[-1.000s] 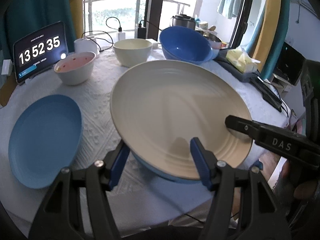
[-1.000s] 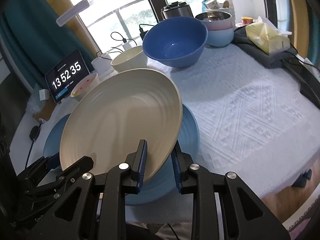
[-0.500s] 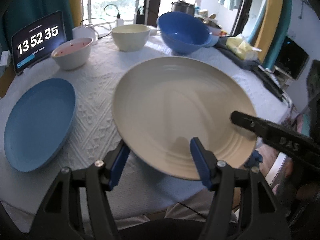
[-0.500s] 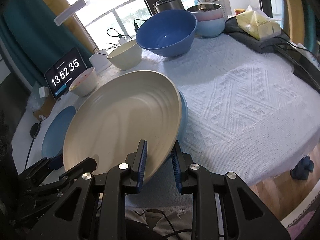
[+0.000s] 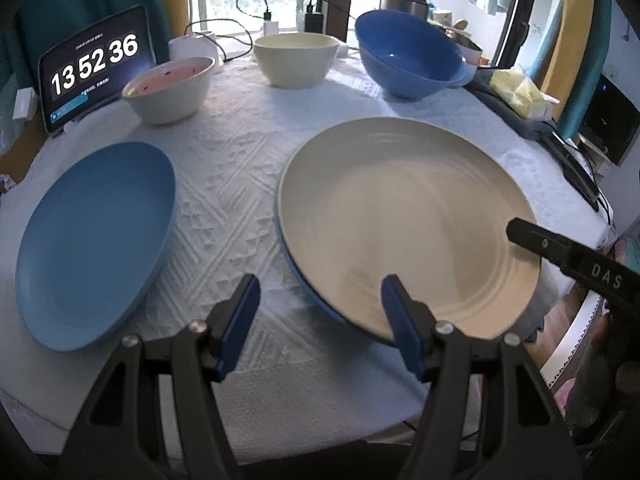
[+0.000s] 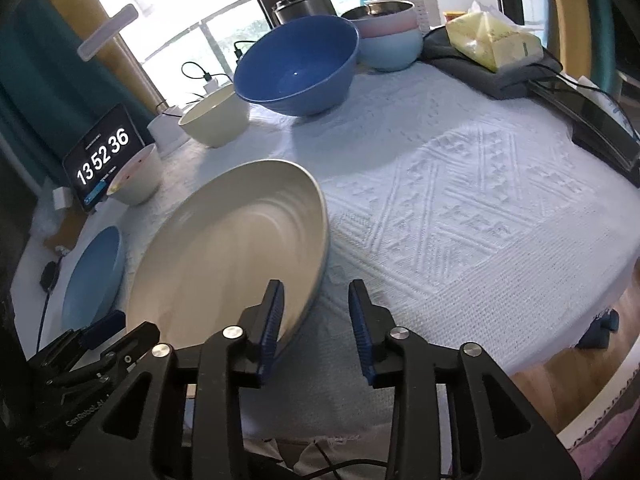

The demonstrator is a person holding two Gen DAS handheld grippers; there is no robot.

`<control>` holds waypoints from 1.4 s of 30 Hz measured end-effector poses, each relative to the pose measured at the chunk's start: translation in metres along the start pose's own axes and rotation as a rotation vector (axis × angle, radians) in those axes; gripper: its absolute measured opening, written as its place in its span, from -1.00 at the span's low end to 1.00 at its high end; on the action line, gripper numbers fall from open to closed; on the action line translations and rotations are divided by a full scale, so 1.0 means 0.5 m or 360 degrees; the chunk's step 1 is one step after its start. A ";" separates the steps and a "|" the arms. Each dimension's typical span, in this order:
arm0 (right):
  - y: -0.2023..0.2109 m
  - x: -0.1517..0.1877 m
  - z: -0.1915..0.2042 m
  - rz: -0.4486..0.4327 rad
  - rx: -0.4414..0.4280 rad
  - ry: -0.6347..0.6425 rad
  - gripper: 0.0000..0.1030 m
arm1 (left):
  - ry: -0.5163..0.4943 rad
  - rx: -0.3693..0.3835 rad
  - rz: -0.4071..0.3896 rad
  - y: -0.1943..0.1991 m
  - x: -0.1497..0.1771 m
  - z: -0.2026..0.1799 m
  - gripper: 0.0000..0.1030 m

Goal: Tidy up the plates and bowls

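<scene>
A large cream plate [image 5: 404, 216] lies on a blue plate whose rim [image 5: 308, 292] shows under its near edge. It also shows in the right wrist view [image 6: 232, 248]. My left gripper [image 5: 316, 324] is open, its right finger at the cream plate's near rim. My right gripper [image 6: 316, 332] is open, with the plate's near rim between its jaws. A second blue plate [image 5: 96, 236] lies to the left. A pink-lined white bowl [image 5: 168, 88], a cream bowl [image 5: 296, 60] and a big blue bowl [image 5: 408, 60] stand at the back.
A tablet clock [image 5: 96, 68] leans at the back left. A yellow packet [image 6: 492, 40] on a dark cloth, stacked pastel bowls [image 6: 390, 36] and a black device [image 6: 600, 124] sit at the right. The white tablecloth's edge [image 6: 560, 344] is near on the right.
The cream plate came down from tilted to flat on the blue plate. My right gripper opened and let go of its rim. My left gripper drew back slightly to the left.
</scene>
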State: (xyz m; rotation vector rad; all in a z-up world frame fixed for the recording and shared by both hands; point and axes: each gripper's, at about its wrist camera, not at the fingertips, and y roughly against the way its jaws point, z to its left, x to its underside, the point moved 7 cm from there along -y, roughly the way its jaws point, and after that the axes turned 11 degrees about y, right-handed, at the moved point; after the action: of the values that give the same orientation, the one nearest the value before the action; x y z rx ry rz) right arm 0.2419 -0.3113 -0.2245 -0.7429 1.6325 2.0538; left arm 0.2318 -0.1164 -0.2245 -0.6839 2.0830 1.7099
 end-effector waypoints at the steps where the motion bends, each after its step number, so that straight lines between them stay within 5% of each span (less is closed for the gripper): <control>1: -0.003 -0.001 0.001 -0.0002 0.0009 0.0013 -0.32 | 0.0007 -0.0001 0.0004 -0.003 -0.001 0.003 0.26; 6: -0.020 -0.008 0.020 0.0000 0.0038 0.0108 -0.52 | 0.0030 -0.0002 0.0012 -0.014 -0.008 0.012 0.26; 22: -0.063 -0.043 0.045 0.0040 0.0045 0.0137 -0.52 | -0.0006 0.0054 -0.0064 -0.033 -0.049 0.021 0.24; 42: -0.080 -0.129 0.047 -0.0013 0.0133 0.0089 -0.50 | 0.0167 0.0123 -0.0121 -0.016 -0.107 0.101 0.24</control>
State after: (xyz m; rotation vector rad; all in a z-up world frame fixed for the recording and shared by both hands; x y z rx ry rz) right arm 0.3128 -0.2786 -0.2097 -0.7832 1.7317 1.9628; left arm 0.2789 -0.0608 -0.2115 -0.8340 2.1521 1.5752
